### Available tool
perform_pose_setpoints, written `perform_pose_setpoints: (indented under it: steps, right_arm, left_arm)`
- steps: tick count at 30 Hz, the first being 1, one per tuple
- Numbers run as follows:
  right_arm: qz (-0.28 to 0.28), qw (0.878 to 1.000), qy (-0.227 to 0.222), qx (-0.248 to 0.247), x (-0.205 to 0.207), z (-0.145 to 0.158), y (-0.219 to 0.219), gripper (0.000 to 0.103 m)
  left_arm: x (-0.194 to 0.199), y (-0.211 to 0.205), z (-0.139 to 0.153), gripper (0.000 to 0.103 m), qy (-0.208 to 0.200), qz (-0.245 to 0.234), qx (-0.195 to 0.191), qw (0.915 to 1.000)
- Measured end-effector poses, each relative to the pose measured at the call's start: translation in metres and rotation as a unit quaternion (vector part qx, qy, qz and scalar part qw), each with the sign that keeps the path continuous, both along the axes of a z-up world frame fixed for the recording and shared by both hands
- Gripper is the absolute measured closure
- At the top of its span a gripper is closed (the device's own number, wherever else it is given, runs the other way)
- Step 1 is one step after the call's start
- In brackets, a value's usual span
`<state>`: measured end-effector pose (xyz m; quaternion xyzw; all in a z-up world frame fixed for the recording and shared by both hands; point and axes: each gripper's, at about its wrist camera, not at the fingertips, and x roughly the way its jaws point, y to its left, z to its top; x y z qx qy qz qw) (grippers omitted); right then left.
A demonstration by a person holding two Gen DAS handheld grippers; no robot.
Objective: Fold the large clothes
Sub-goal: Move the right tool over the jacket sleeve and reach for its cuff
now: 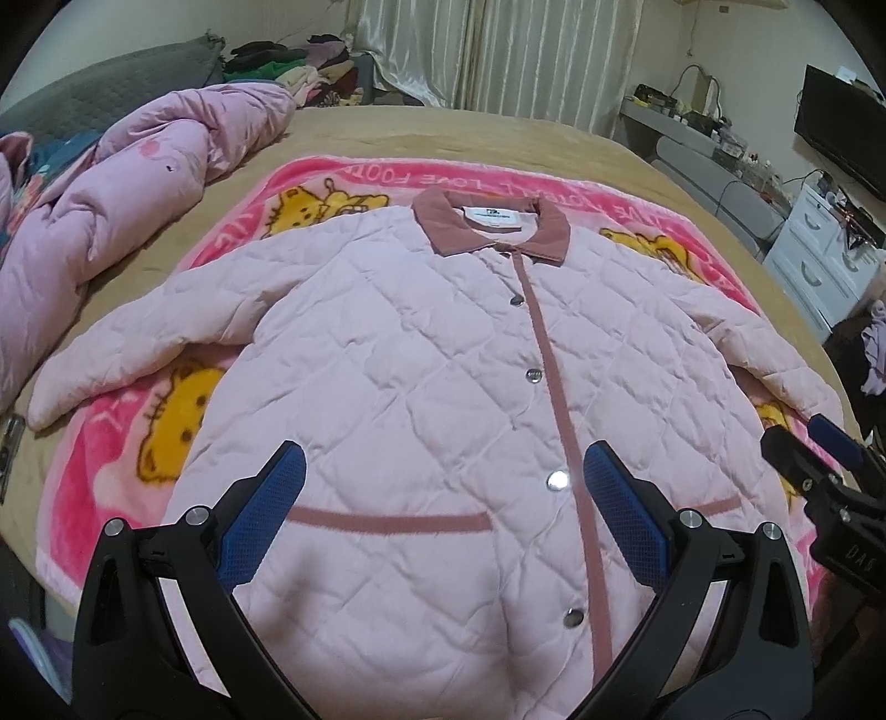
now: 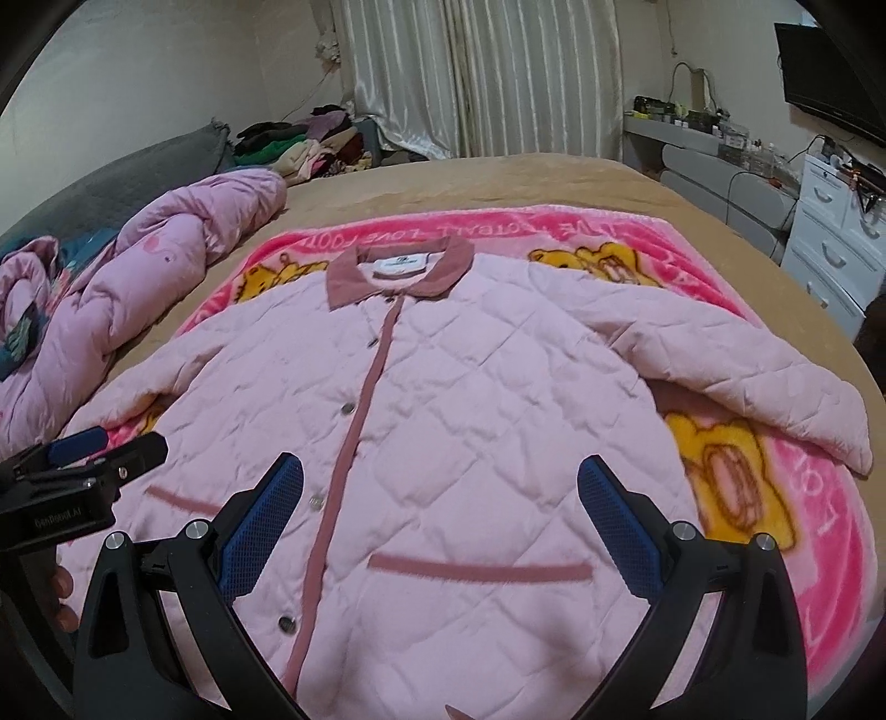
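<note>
Quilted pale pink jacket (image 1: 421,354) spread flat and face up on a bright pink cartoon-print blanket (image 1: 183,410), collar toward the far side, hem toward the cameras. Dusty-rose collar (image 1: 493,227) lying open with a white label inside; matching rose placket (image 1: 554,376) down the front, metal snap buttons (image 1: 557,479) just beside it, fastened shut. Rose pocket trim (image 1: 387,522) across the lower front panel. Both sleeves stretched outward and angled down: one sleeve (image 1: 138,360) reaching toward the blanket's edge in the left wrist view, the other sleeve (image 2: 764,387) draped over the blanket with its cuff slightly lifted in the right wrist view. Blanket laid on a tan-covered bed (image 1: 487,133); crumpled pink duvet (image 1: 127,221) bunched well apart from the jacket, near a grey pillow (image 1: 111,94). Pile of mixed clothes (image 1: 299,66) beyond the bed's far corner, pale curtains (image 1: 498,50) behind, white drawer unit (image 1: 819,255) and cluttered grey desk (image 1: 675,122) to one side. Left gripper (image 1: 443,487) hovering above the lower front of the jacket, blue-padded fingers spread wide apart, gripping nothing. Right gripper (image 2: 440,493) likewise poised over the lower front, near the placket and the other pocket trim (image 2: 476,570), fingers wide apart and empty. Each tool visible at the edge of the other's view, side by side; part of a hand (image 2: 61,598) glimpsed under the left tool's handle.
</note>
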<state>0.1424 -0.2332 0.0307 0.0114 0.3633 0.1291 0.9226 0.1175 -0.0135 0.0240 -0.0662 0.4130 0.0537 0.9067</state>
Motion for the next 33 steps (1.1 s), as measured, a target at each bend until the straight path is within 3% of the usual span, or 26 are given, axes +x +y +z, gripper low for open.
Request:
perform_pose_setpoints:
  steps: [10,16,24,33]
  right_arm:
    - [-0.035,0.999,0.001,-0.008,0.035,-0.004,-0.024,0.004]
    - [-0.073,0.997,0.022,0.014,0.061,-0.012,-0.052,0.004]
    - [-0.133,0.99,0.042,0.032,0.09,-0.025,-0.093,0.004]
    - [-0.208,0.974,0.071,0.057,0.121,-0.05,-0.146,0.004]
  left_arm:
    - [0.032,-0.008,-0.003,0.009,0.01,-0.015,0.003,0.9998]
    - [0.054,-0.013,-0.01,0.009,0.019,-0.025,0.005,0.9995]
    - [0.083,-0.015,-0.008,0.009,0.006,-0.026,-0.002,0.9996]
    - [0.124,-0.022,-0.019,0.009,0.026,-0.039,0.005,0.9989]
